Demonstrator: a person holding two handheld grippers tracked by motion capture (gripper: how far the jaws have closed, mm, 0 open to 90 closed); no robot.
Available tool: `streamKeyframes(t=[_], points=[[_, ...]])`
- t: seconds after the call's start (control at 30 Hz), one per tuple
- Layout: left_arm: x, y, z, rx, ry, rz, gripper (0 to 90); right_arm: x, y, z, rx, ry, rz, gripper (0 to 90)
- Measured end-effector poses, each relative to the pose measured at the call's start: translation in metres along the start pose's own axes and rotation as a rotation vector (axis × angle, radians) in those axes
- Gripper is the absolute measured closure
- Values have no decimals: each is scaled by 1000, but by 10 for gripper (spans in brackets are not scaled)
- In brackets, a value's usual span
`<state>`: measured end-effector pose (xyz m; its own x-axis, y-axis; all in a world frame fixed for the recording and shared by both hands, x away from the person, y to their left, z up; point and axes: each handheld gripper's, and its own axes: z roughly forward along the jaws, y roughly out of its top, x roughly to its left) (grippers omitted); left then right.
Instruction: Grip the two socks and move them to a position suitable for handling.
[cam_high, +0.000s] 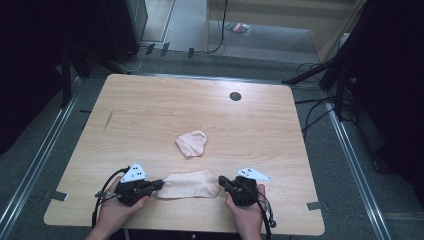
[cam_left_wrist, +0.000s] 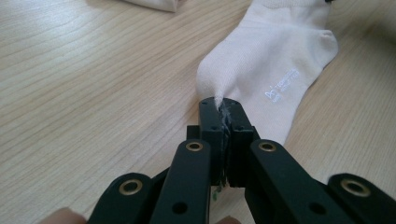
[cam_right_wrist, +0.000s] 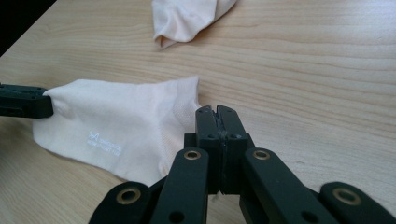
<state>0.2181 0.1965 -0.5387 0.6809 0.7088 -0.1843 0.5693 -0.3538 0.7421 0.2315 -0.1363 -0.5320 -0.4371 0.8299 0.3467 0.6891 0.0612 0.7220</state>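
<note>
A pale pink cotton sock lies flat near the front edge of the light wooden table, stretched between the two tools. The left gripper has its jaws pressed together on the sock's toe end, pinching a fold. The right gripper is pressed together at the cuff edge; whether it grips cloth is unclear. A second, crumpled pink sock rests farther back, apart

Even overhead light brightens the table; dark surroundings, soft blurry high view, sharper close views.
</note>
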Motion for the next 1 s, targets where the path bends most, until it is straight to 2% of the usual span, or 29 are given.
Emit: streamKeyframes(t=[0.17, 0.27, 0.33, 0.37, 0.4, 0.43, 0.47, 0.5, 0.53, 0.57, 0.6, 0.63, 0.73, 0.77, 0.8, 0.83, 0.9, 0.93, 0.97, 1.0], points=[[4, -4, 4, -2, 22, -30, 887, -4, -5, 8, 35, -6, 14, 900], [4, -5, 3, -8, 20, -30, 866, -3, -6, 9, 33, -11, 0, 900], [4, -4, 3, -27, 30, -36, 734, -2, -6, 10, 31, -16, -4, 900], [5, -4, 2, -55, 38, -49, 679, -3, -6, 10, 25, -24, -18, 866], [5, -4, 2, -55, 38, -49, 602, -3, -6, 10, 25, -24, -18, 866], [5, -3, 0, -71, 50, -58, 602, -3, -6, 9, 13, -28, -21, 787], [5, -2, -1, -80, 58, -66, 539, -3, -5, 8, -13, -42, -17, 688], [6, -1, -3, -94, 69, -75, 476, -3, -3, 7, -25, -50, -11, 625], [6, 0, -4, -115, 81, -83, 415, -3, -1, 6, -40, -44, -1, 604], [8, 1, -7, -140, 107, -90, 284, -3, 2, 4, -67, -44, -14, 571], [8, 1, -7, -140, 107, -90, 229, -3, 2, 4, -67, -44, -14, 571], [10, 1, -8, -160, 119, -96, 229, -3, 3, 3, -75, -47, -26, 568], [19, 2, -11, -192, 142, -112, 97, -1, 10, 3, -95, -69, -59, 563], [27, 2, -12, -206, 167, -133, 0, -1, 15, 3, -107, -69, -70, 562], [27, 2, -12, -206, 167, -133, 0, -1, 15, 3, -107, -69, -70, 562], [37, 3, -12, -228, 208, -173, 0, 0, 22, 4, -123, -79, -79, 564], [47, 3, -13, -251, 243, -192, 0, 0, 29, 5, -130, -74, -91, 567], [47, 3, -13, -251, 243, -192, 0, 0, 29, 5, -130, -74, -91, 567], [56, 2, -13, -251, 266, -214, 0, 2, 37, 7, -131, -69, -98, 580], [59, 1, -13, -245, 279, -221, 0, 2, 41, 9, -126, -68, -103, 590]])
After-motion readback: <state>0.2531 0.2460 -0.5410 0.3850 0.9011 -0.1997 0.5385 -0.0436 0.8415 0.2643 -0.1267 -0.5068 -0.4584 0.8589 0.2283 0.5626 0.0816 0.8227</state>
